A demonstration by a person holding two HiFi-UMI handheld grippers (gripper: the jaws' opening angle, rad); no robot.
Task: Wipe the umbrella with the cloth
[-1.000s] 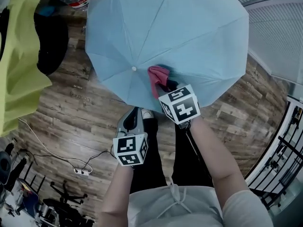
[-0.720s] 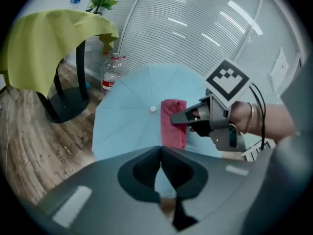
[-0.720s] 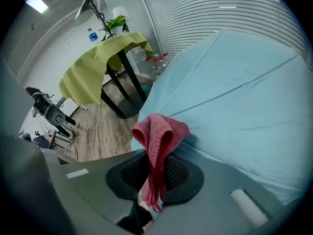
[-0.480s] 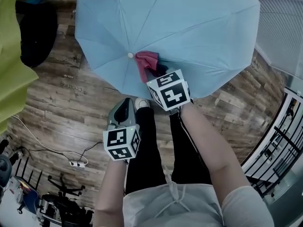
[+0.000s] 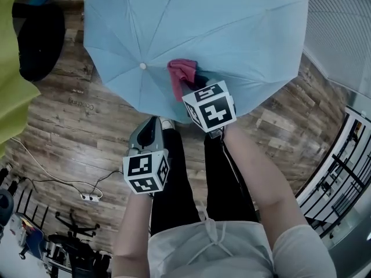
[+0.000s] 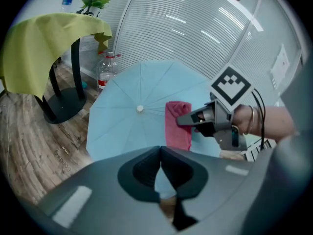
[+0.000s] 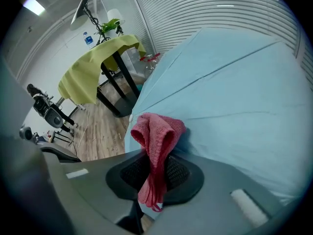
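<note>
Claws first: my right claw point(image 7: 155, 169) is clenched on the pink cloth point(image 7: 157, 131). The cloth hangs folded between the pads, and its upper fold lies against the umbrella point(image 5: 232, 28). My left claw point(image 6: 160, 153) is clenched on nothing, pointing at the umbrella's near edge without touching it. The umbrella is open and light blue, with its canopy turned toward me. The cloth sits on a panel just right of the white tip point(image 5: 142, 66). Beneath is a wood floor point(image 5: 75, 132) with a power strip point(image 5: 87, 197) on it. Farther off, a desk point(image 6: 39, 48) stands under a yellow-green cover, and a bottle point(image 6: 104, 70) stands just behind the umbrella's far rim.
</note>
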